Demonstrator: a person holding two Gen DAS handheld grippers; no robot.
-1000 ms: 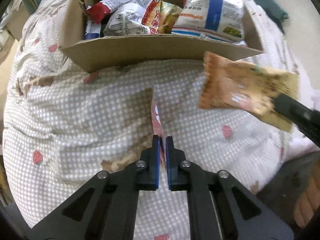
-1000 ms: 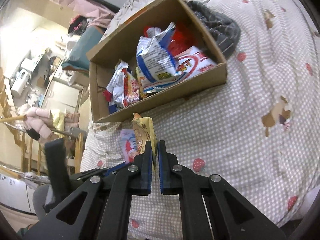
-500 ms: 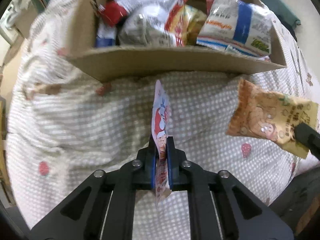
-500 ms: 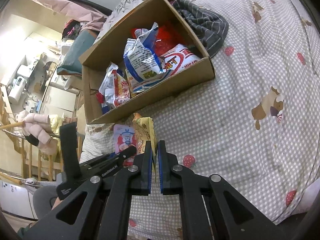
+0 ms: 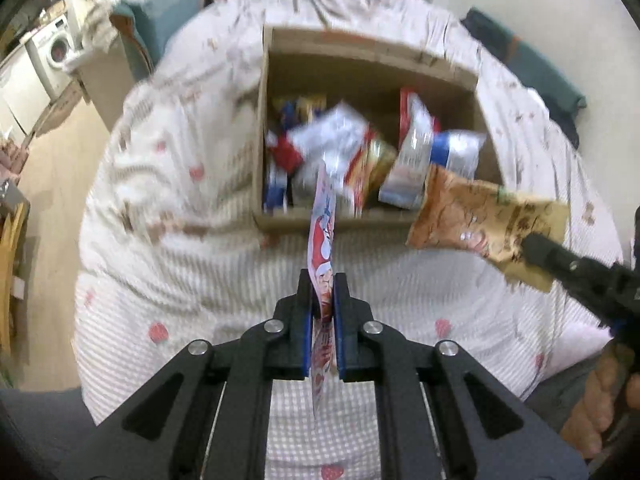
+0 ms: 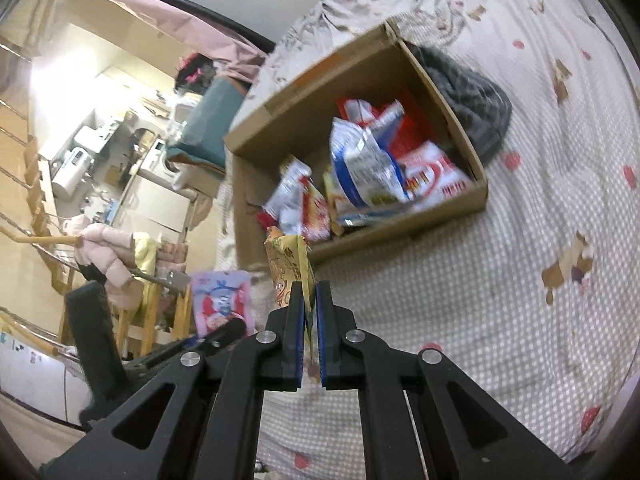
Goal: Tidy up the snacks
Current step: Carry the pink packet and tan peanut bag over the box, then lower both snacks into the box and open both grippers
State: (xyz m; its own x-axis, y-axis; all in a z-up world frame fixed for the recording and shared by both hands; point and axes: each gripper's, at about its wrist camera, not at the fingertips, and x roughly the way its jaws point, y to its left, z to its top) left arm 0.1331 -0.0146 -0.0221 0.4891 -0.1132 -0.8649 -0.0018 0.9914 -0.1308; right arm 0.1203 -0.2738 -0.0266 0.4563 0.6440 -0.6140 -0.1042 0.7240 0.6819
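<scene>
My left gripper (image 5: 323, 280) is shut on a flat pink snack packet (image 5: 323, 224) with a red and blue cartoon print, held edge-on above the bed. The same pink packet (image 6: 222, 300) shows face-on in the right wrist view. My right gripper (image 6: 308, 292) is shut on a tan and yellow snack packet (image 6: 290, 264), which appears as an orange-brown bag (image 5: 480, 220) at the right of the left wrist view. Both packets hang just in front of the open cardboard box (image 5: 360, 68), which holds several snack bags (image 6: 364, 168).
The box (image 6: 440, 208) sits on a bed with a checked quilt (image 6: 520, 280) printed with strawberries. A dark striped cloth (image 6: 472, 100) lies behind the box. Teal cushions (image 5: 160, 28) lie at the bed's far edge. Furniture and clutter fill the room at the left.
The left gripper lifted the pink packet off the quilt and rose, so the box's inside now shows from above. The right gripper rose slightly with its packet.
</scene>
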